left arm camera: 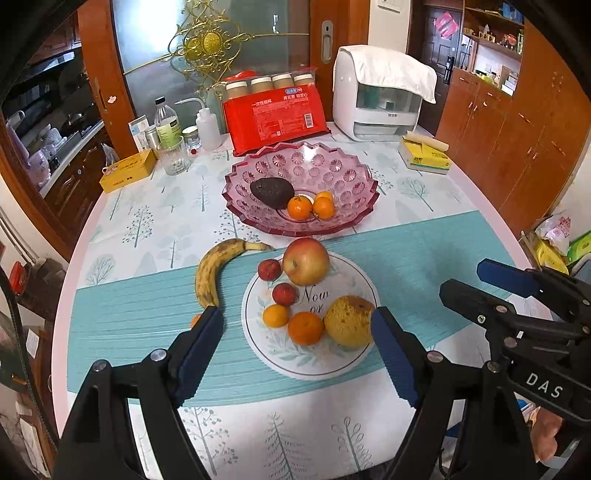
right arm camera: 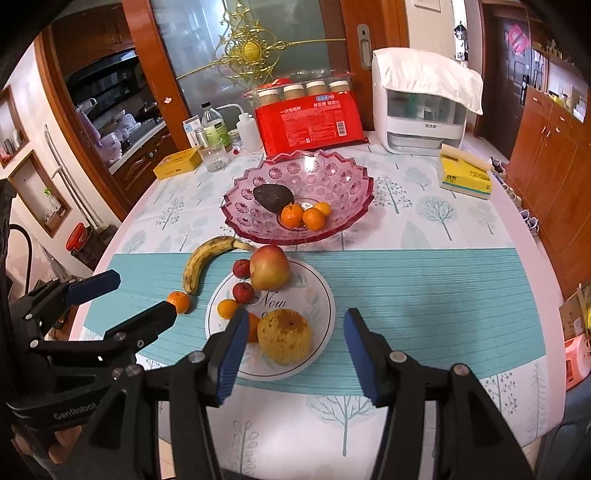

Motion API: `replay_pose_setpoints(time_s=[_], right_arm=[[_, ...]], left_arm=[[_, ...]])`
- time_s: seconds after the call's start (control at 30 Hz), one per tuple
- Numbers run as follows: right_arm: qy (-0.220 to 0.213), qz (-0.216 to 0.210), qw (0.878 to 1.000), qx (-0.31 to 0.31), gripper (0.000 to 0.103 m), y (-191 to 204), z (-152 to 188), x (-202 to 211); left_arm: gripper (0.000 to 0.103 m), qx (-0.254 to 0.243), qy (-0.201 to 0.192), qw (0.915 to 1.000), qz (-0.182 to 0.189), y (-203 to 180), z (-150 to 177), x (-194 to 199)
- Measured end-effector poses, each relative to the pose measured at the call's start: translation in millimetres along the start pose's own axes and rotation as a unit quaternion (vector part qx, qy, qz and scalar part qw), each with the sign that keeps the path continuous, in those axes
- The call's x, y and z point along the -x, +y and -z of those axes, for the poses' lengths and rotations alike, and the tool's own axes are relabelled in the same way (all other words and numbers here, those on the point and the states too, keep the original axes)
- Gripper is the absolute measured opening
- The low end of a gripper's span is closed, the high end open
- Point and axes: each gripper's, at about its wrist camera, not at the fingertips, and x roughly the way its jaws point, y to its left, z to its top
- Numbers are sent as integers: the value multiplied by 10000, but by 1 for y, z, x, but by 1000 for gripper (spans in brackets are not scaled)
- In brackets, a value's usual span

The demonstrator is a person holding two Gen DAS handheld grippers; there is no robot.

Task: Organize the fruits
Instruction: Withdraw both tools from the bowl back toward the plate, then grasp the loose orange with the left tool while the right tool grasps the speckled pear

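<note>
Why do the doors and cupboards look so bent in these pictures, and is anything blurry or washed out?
Left wrist view: the fisheye lens bows the table edge and the cupboards outward, with dark corners; the glass door behind glares white, while the plate and fruit bowl stay sharp. Right wrist view: the same bending, soft even light with faint shadows, and the nearest parts of the gripper look huge.

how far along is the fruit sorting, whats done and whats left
Done: a dark avocado and three small oranges lie in the pink glass bowl. In hand: nothing; the left hand-held gripper and right hand-held gripper are open and empty. Left: the spotted banana, red apple and the other fruit on the white round plate.
</note>
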Motion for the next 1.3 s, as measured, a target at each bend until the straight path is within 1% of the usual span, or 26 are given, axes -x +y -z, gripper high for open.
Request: replay_pose_setpoints(time_s=[0.13, 0.27, 0.33, 0.37, 0.53, 0.67, 0.83, 0.97, 1.1, 1.3], right_arm=[[-81, -12, 10000, 49, 56, 4, 10, 6], [-65, -42, 10000, 61, 60, 6, 19, 6], [-45, -57, 9999, 83, 61, 7, 24, 3], [-33, -54, 9999, 85, 62, 7, 26, 2], [120, -74, 9999, 28, 65, 9, 35, -14], [300, -25, 9995, 49, 66, 12, 41, -30], [432, -96, 9990, -63, 66, 14, 47, -50], [533, -125, 9984, -100, 66, 16, 49, -68], [597, -129, 9981, -109, 66, 18, 48, -86], [802, -68, 9965, -218, 66, 12, 49, -115]], left_arm=[[81, 54, -13, 9999, -114, 4, 8, 6], [81, 194, 22, 9997, -132, 15, 17, 9], [86, 283, 40, 9995, -150, 24, 22, 8], [90, 353, 45, 9992, -167, 29, 25, 8], [91, 638, 118, 9976, -232, 55, 41, 2], [91, 821, 188, 9960, -312, 78, 54, -6], [91, 1049, 360, 9931, -386, 105, 72, -25], [91, 1196, 426, 9911, -401, 121, 79, -41], [91, 1220, 487, 9904, -433, 129, 77, -63], [91, 1151, 629, 9909, -308, 130, 71, -102]])
